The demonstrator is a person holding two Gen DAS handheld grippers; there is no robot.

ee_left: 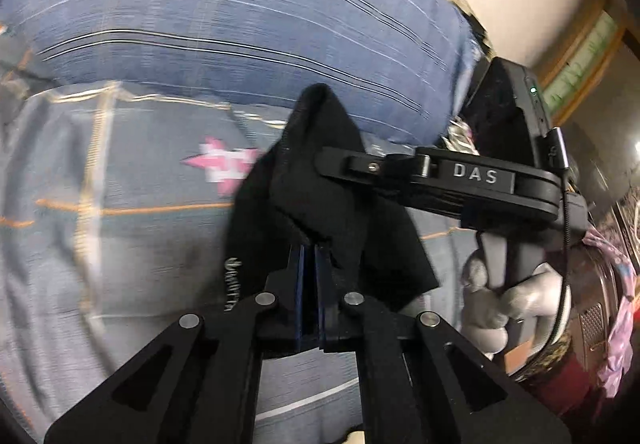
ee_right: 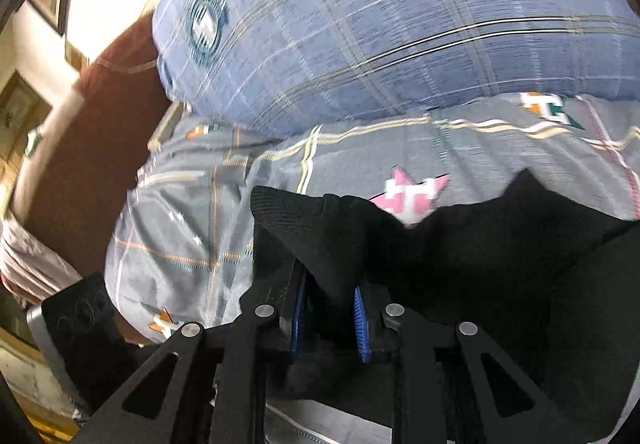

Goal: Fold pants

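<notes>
The black pants [ee_left: 320, 179] hang bunched over a grey patterned bedsheet [ee_left: 120, 211]. My left gripper [ee_left: 310, 250] is shut on a fold of this black cloth, its blue pads pressed together around it. In the left wrist view the right gripper [ee_left: 326, 160] reaches in from the right, held by a gloved hand [ee_left: 500, 296], with its tip buried in the same cloth. In the right wrist view the pants [ee_right: 480, 244] spread to the right. There the right gripper [ee_right: 330, 300] is shut on a thick bunch of the cloth between its blue pads [ee_right: 360, 316].
A large blue checked pillow [ee_left: 240, 23] [ee_right: 400, 23] lies on the bed just beyond the pants. The sheet [ee_right: 180, 224] ends at the left beside a brown surface [ee_right: 80, 163]. Patterned cloth and household clutter [ee_left: 600, 304] stand at the right.
</notes>
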